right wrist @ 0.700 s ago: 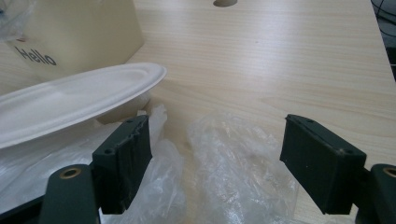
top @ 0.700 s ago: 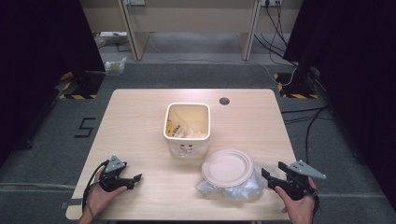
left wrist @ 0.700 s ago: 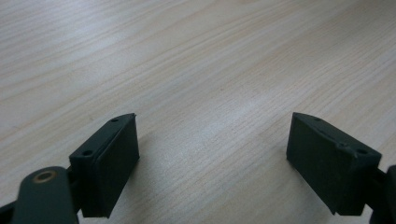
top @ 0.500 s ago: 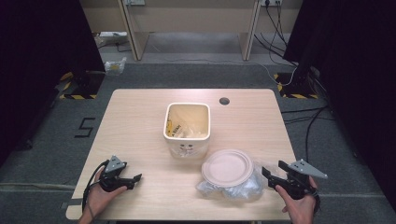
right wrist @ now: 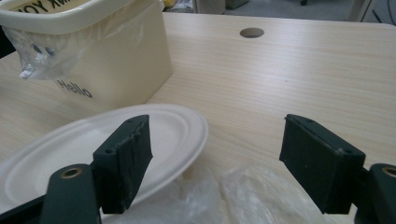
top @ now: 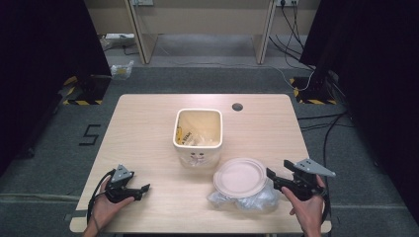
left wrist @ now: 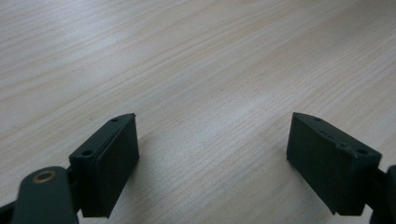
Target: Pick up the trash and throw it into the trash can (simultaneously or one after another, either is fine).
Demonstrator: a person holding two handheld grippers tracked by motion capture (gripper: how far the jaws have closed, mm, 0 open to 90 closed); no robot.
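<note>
While both grippers sit low at the near edge of the table (top: 148, 113), nothing is held yet — this reads as the approach step, before any grasp. Right gripper (top: 271, 177) points left toward the paper plate (top: 241, 177), jaws spread wide and empty; in the right gripper view the plate's rim (right wrist: 196, 133) lies between the jaws and nearer the left one, with crumpled clear plastic bag (right wrist: 243, 191) below and ahead of them. Plate rests on top of that bag (top: 257, 200), tilted slightly, just in front of the cream bin (top: 197, 136), near it though I cannot tell if they touch. Bin stands upright near the table's middle, lined with clear plastic that folds over its rim (right wrist: 42, 51). Left gripper (top: 143, 188) rests well apart from all of this at the near left, jaws also wide, bare wood between them (left wrist: 210, 140). Person's hands wrap the grips from below, forearms coming in from the bottom edge. Judgement: next move calls for the right gripper to ease forward and close on the plate's rim — or on the bag under it — without sliding the plate off the loose plastic.
</note>
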